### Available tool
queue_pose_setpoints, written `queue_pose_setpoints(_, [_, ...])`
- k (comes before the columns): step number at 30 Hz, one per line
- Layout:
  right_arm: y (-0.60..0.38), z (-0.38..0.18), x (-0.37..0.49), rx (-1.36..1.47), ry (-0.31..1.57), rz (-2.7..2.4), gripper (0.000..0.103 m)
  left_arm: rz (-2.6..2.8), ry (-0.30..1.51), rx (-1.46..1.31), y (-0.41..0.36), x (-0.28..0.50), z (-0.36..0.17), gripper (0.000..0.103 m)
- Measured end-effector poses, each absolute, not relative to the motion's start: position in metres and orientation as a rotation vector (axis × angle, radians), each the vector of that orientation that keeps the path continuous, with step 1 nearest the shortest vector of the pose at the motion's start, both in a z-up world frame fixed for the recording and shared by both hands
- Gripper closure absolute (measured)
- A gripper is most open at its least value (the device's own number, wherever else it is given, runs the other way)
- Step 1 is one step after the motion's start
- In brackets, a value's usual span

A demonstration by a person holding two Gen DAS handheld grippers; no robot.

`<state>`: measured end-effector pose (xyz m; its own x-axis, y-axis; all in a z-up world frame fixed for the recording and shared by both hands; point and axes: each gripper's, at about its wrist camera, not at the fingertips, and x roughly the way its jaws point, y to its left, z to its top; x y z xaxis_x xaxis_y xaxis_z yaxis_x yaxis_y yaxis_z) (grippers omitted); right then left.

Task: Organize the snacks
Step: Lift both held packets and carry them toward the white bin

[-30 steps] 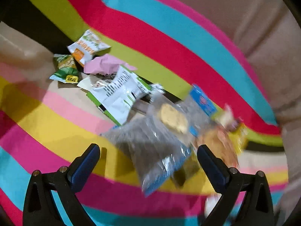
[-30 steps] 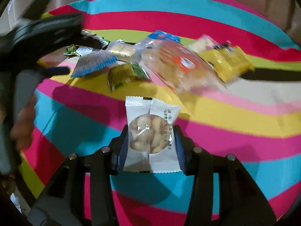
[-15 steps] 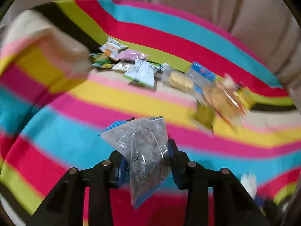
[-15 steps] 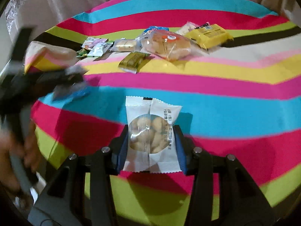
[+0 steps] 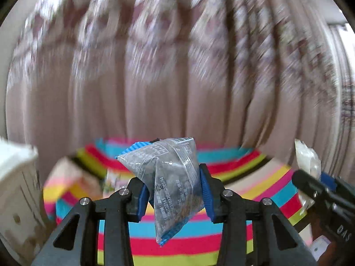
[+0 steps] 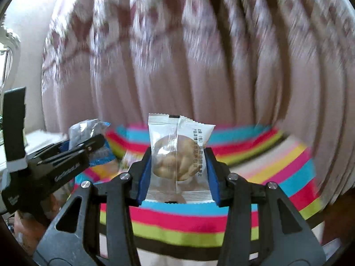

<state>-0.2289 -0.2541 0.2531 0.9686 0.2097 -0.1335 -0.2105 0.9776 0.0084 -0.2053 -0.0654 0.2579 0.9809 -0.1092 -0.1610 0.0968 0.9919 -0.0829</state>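
The left gripper (image 5: pixel 174 190) has its blue-padded jaws closed on a crinkled clear plastic packet with blue serrated ends (image 5: pixel 172 177), dark granular contents showing through the film. The packet is pinched near its middle, one blue end sticking up to the left above the jaws and the other hanging below them.

The right gripper (image 6: pixel 178 170) clamps a white flat sachet with a round clear window (image 6: pixel 178 155) showing pale tan nuts or biscuits; it stands upright between the pads, its printed back seam facing the camera.

Each view catches the other tool from the side. The left wrist view shows the right gripper at its right edge, the white sachet poking above it. The right wrist view shows the left gripper at its left edge with the clear packet in its tip, and a person's fingers (image 6: pixel 24 228), dim and blurred, under that tool's handle.

Below and beyond both packets lies a striped cloth in pink, cyan, yellow, lime, black and cream bands (image 5: pixel 255 177). Only the left wrist view shows a raised fold of that cloth (image 5: pixel 64 181) to the left of the clear packet, with a blurred snack wrapper (image 5: pixel 111 179) beside it and a pale wooden cabinet (image 5: pixel 15 190) further left. Behind the cloth hangs a pleated dusty-pink curtain with a darker pattern band near the top (image 6: pixel 177 66), motion-blurred in both views.
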Motion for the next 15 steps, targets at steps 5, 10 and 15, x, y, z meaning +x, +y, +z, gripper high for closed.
queue_pose_setpoints(5, [-0.269,0.293,-0.294,-0.041,0.04,0.161,0.054,-0.172,0.027,-0.052,-0.075,-0.265,0.301,0.06])
queue_pose_setpoints(10, [-0.276,0.309,-0.341,-0.087,0.012,0.064,0.054,-0.206,-0.05,-0.042,-0.088,-0.311,0.307,0.06])
queue_pose_setpoints(15, [-0.295,0.314,-0.361,-0.101,0.006,0.001,0.054,-0.257,-0.082,-0.006,-0.114,-0.333,0.312,0.06])
